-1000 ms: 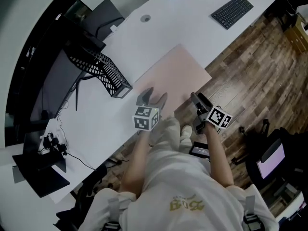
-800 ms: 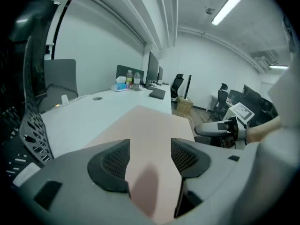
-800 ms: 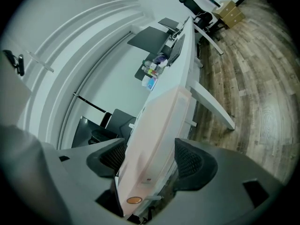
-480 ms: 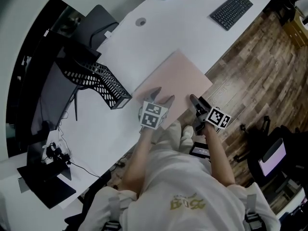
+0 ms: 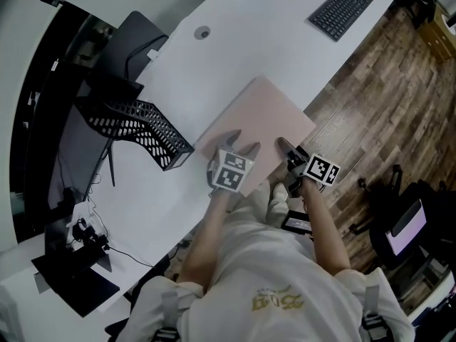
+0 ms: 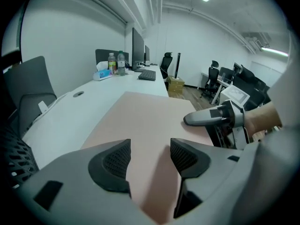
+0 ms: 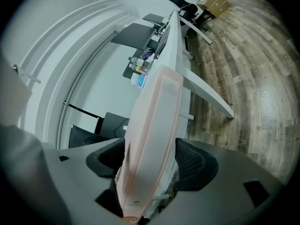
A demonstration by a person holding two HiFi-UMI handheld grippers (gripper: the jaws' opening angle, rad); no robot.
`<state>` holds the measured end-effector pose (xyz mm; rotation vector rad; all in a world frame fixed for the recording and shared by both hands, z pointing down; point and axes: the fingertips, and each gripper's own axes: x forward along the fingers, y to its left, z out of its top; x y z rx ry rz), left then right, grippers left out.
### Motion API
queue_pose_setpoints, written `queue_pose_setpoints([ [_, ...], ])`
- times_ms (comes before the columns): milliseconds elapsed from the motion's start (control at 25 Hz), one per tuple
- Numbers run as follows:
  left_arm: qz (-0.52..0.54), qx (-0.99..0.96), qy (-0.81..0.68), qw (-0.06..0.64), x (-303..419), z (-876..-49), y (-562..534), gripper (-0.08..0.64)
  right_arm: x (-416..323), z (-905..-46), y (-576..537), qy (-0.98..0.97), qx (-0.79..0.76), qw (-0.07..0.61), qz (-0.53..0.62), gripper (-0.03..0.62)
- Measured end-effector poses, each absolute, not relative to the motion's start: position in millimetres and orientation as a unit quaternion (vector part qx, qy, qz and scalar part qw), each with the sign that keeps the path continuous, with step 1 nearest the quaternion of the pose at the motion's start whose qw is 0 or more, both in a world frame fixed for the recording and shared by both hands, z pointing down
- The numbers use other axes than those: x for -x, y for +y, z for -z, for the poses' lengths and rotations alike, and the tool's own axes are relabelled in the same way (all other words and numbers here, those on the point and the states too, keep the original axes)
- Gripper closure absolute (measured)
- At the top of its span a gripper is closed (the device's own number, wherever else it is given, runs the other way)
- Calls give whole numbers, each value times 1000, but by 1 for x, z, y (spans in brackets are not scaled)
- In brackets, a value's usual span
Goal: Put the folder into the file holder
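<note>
folder [image 5: 256,116] on desk [image 5: 249,41], nr file holder [image 5: 146,120]

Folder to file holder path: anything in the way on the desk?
Nothing visible. Bare white desk lies between the folder and the black mesh file holder to its left. The left claw hovers open over the folder's near left corner; the right claw is clamped on its near edge.

The person wears a cream short-sleeved T-shirt [image 5: 274,273] with a gold print [image 5: 276,303], grey buckled shoulder straps [image 5: 168,311] and white shoes [image 5: 277,197]. The left gripper [image 5: 241,143] and right gripper [image 5: 285,147] are grey with black ribbed pads [image 6: 117,159], each bearing a white cube of black square markers [image 5: 231,171].
</note>
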<state>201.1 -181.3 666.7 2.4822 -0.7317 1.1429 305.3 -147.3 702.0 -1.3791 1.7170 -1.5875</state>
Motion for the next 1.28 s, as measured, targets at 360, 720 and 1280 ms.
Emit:
queue_pose_setpoints([
  [360, -396, -868, -256, 157, -202, -669, -180, 276, -304, -708, -153, 601, 491, 223, 590, 279],
  [720, -392, -869, -262, 149, -200, -669, -182, 278, -301, -702, -157, 606, 467, 264, 588, 360],
  [1280, -364, -879, -245, 185, -202, -652, -173, 281, -312, -668, -151, 590, 462, 346, 564, 423],
])
